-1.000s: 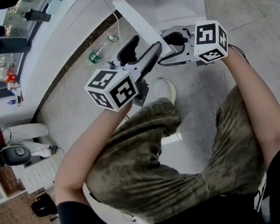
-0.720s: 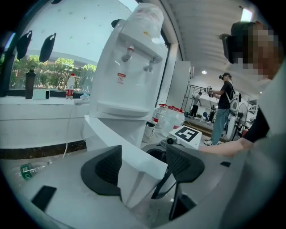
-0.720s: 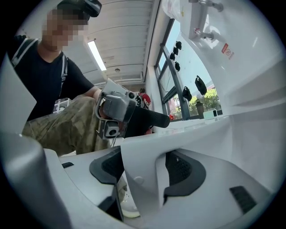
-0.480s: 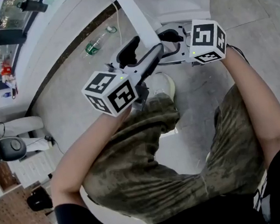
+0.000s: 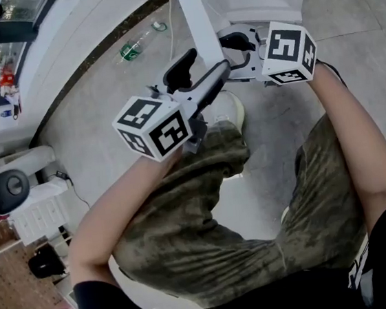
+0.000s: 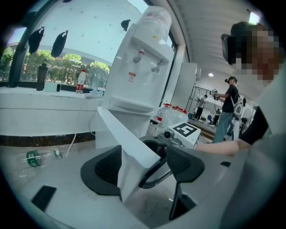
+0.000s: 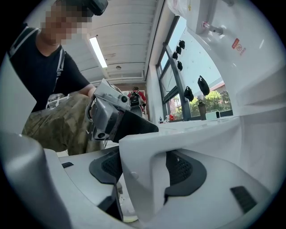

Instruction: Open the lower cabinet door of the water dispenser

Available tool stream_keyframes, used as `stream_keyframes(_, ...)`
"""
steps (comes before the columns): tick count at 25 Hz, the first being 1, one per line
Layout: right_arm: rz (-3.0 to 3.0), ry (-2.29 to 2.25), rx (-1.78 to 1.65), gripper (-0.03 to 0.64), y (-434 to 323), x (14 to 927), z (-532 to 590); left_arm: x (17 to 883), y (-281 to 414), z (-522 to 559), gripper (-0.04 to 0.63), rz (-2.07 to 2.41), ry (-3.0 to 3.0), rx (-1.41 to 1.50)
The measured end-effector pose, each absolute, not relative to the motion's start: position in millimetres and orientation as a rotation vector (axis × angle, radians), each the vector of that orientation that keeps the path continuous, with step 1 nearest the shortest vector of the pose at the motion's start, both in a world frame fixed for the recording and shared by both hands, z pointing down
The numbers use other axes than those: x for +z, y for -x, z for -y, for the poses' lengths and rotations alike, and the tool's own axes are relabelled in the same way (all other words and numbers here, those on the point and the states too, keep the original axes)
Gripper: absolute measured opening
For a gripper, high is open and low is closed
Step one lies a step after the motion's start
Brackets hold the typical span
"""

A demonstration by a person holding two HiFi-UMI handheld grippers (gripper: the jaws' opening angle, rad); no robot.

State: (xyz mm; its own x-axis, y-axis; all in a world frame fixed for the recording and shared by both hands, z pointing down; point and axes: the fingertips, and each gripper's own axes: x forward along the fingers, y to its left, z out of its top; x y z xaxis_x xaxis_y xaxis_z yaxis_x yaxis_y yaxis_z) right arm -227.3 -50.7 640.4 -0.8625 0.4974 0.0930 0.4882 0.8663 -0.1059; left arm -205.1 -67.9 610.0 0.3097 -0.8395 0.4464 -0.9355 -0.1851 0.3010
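Observation:
The white water dispenser stands by the window wall. Its lower cabinet door is swung out, and its free edge points at me. My left gripper straddles that edge. In the left gripper view a gap shows between the door and the right pad. My right gripper comes from the other side. Its jaws have just been opening, and the door's edge stands between the pads, filling most of the gap. The two grippers face each other across the door.
A green bottle and a white cable lie on the floor by the wall. My knees in camouflage trousers and a shoe are right under the grippers. Other people stand far back in the room.
Both grippers have shifted a little up and right in the head view, staying at the door's edge. The door edge now runs steeper in the picture.

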Motion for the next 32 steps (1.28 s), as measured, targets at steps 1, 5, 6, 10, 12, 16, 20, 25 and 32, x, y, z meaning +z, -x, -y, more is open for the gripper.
stream_keyframes(1, 2.926, 0.769, 0.113, 0.255, 228.6, 641.9, 50.7, 612.7, 204.4, 67.8, 0.291, 1.571, -2.062, 0.255)
stream_keyframes(5, 2.944, 0.749, 0.096, 0.256, 235.8, 644.9, 46.8, 621.8, 208.0, 62.1, 0.291, 1.581, -2.031, 0.271)
stream_keyframes(6, 2.948, 0.745, 0.094, 0.256, 239.1, 644.5, 44.3, 622.3, 211.4, 59.6, 0.291, 1.583, -2.02, 0.26)
stream_keyframes(10, 2.97, 0.727, 0.092, 0.256, 249.6, 642.0, 39.5, 620.0, 225.8, 57.3, 0.291, 1.616, -1.978, 0.221)
stream_keyframes(12, 2.982, 0.711, 0.098, 0.258, 252.3, 642.7, 38.2, 619.3, 231.6, 58.6, 0.29, 1.648, -1.965, 0.221)
stream_keyframes(16, 2.997, 0.691, 0.114, 0.261, 260.9, 643.0, 31.8, 620.4, 238.2, 56.2, 0.29, 1.68, -1.952, 0.239)
stream_keyframes(20, 3.014, 0.687, 0.11, 0.262, 266.7, 640.9, 30.7, 626.9, 247.2, 55.5, 0.29, 1.697, -1.893, 0.261)
stream_keyframes(25, 3.012, 0.667, 0.114, 0.262, 272.5, 642.5, 28.3, 637.1, 255.3, 48.9, 0.29, 1.691, -1.834, 0.27)
stream_keyframes(32, 2.981, 0.698, 0.118, 0.262, 274.8, 642.4, 26.5, 635.5, 257.1, 48.8, 0.267, 1.685, -1.851, 0.312)
